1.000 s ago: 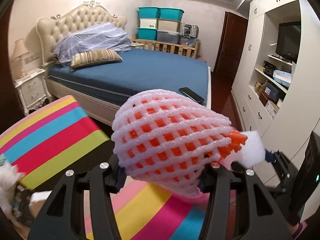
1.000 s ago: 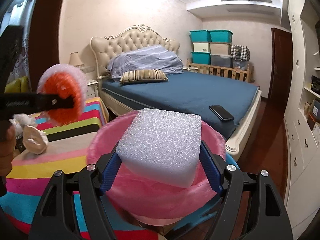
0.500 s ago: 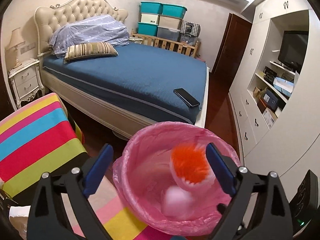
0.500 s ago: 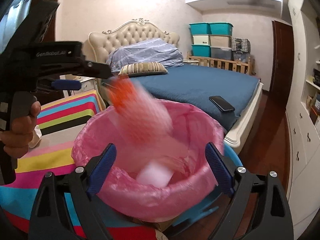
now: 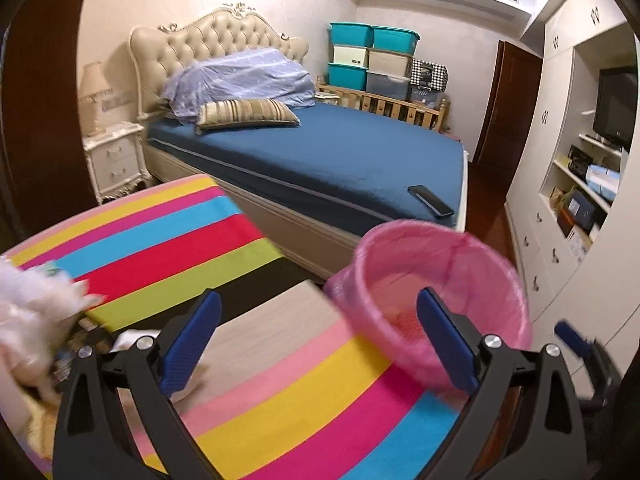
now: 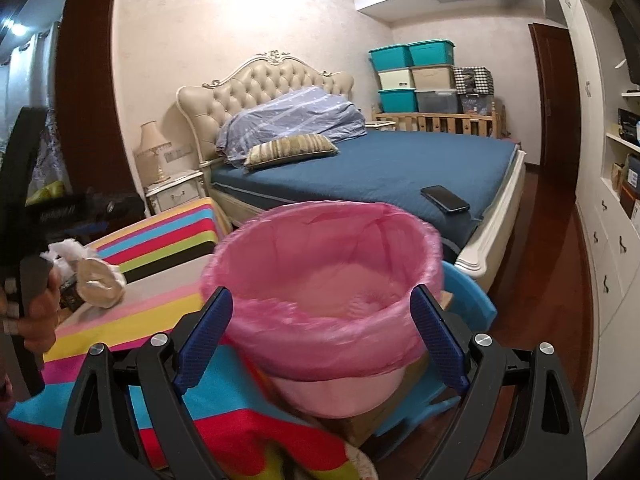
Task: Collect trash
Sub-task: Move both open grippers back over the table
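Both claws gape empty, the left claw [image 5: 318, 334] having just spread wider. The pink-lined bin [image 6: 320, 276] sits at twelve o'clock of the right claw [image 6: 320, 330]. Crumpled trash [image 6: 90, 276] lies on the striped surface [image 6: 160, 236] at nine o'clock

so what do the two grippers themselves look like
Both match: the left gripper and right gripper have black triangular cut-out frames, silver round bolts at the joints and blue textured pads. Seen from the right wrist, the left one's black body carries small pale lettering, too blurred to read.

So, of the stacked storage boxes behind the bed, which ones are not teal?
The two cream storage boxes in the middle row; the grey box at the lower right.
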The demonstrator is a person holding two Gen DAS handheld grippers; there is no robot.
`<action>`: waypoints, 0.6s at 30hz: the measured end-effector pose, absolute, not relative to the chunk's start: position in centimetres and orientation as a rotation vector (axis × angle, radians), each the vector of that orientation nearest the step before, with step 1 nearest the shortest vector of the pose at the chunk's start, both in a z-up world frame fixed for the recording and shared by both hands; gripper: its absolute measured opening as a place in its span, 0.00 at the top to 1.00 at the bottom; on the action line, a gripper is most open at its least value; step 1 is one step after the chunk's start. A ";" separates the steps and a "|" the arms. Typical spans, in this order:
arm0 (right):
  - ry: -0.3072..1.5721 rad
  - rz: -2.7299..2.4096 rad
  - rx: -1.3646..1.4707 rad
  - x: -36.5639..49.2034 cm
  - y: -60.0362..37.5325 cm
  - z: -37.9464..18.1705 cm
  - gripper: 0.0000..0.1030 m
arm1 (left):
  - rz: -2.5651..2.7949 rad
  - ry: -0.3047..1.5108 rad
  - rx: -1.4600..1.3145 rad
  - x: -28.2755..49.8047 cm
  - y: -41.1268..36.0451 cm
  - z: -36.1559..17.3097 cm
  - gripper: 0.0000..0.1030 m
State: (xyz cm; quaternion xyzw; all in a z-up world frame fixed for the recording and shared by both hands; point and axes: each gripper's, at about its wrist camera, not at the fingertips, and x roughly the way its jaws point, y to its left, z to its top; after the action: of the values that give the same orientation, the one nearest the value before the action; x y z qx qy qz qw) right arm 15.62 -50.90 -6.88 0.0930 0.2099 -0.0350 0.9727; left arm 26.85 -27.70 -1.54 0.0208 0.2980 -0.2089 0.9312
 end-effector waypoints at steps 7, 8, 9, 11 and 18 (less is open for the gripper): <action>0.450 0.016 0.172 16.3 -46.2 -6.7 0.17 | -0.382 0.576 0.089 21.5 -21.0 -1.9 0.07; 0.453 0.026 0.169 16.4 -45.5 -6.8 0.17 | -0.380 0.569 0.097 20.6 -20.1 -2.0 0.07; 0.457 0.041 0.166 16.6 -44.5 -6.8 0.17 | -0.378 0.560 0.110 19.6 -18.9 -2.1 0.07; 0.469 0.068 0.169 16.7 -43.1 -6.8 0.17 | -0.358 0.535 0.134 17.6 -16.5 -2.2 0.07; 0.517 0.239 0.117 17.7 -35.1 -6.3 0.17 | -0.205 0.514 0.148 13.5 -7.6 -3.1 0.07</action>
State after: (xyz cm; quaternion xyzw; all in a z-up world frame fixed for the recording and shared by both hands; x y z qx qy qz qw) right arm 17.68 -35.10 -6.25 0.0575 0.2547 0.1178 0.9581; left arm 13.47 -7.56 -3.12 0.0730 0.2533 -0.1011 0.9593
